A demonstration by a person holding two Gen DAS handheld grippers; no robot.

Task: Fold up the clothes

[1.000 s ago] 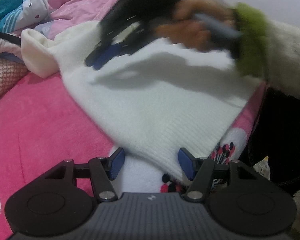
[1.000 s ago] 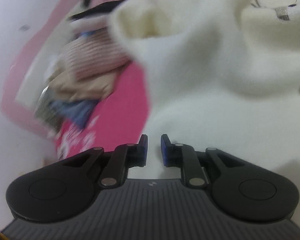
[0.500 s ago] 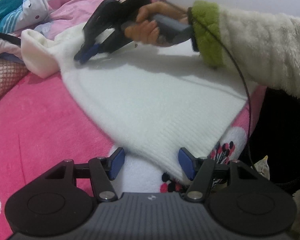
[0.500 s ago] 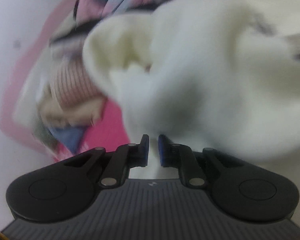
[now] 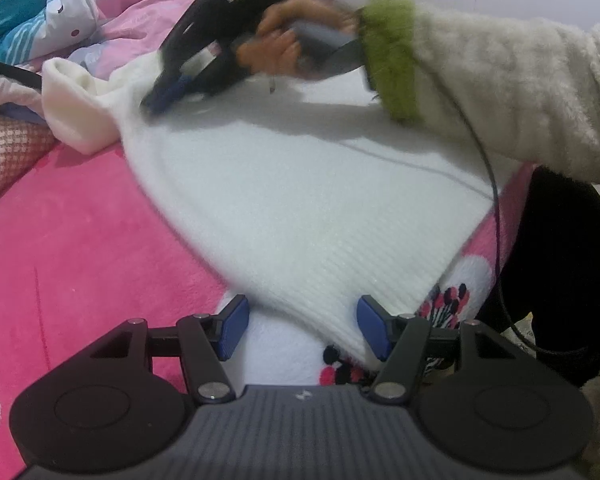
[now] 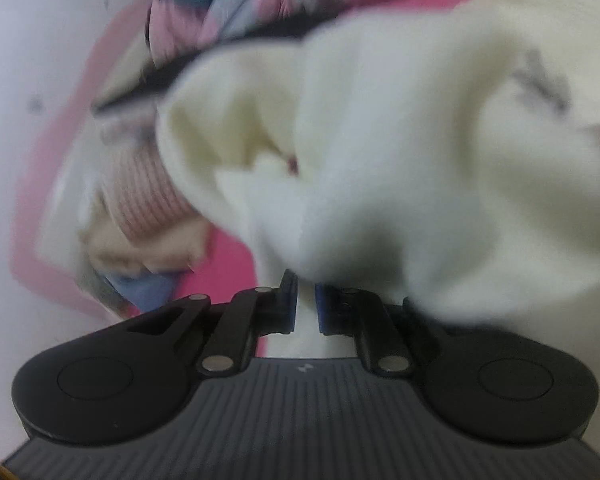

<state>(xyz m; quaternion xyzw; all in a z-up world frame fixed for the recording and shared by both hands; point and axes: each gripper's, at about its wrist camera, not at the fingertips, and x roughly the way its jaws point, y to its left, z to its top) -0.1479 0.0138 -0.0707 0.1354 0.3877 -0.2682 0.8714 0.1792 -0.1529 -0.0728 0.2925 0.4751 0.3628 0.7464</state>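
While the white sweater (image 5: 300,184) lay spread across the pink blanket (image 5: 72,232), hem towards us and its cuffed sleeve (image 5: 70,108) bunched at the far left, we had both tools on it. Our left gripper (image 5: 298,328) sat over the near hem with its jaws released — blue pads either side of the knit edge, pressing on nothing. Our right gripper (image 6: 306,306) was at the far end by the sleeve, its jaws closing on a ridge of white knit; in the wrist view cloth filled the narrow gap between the pads, though the blur kept us from saying how much was caught.

We judged the step to be taking up the sleeve side to bring it in over the body. To do that well, we thought the right pads needed a full pinch of fabric, not just the fluffy surface, since a soft knit like this slips out of a shallow bite. The lift should be low and slow so the body stayed flat. The left gripper could help by pinning the hem — otherwise the whole sweater might drag along the blanket. The pile of other clothes (image 6: 148,200) just beside the sleeve was worth keeping clear of.
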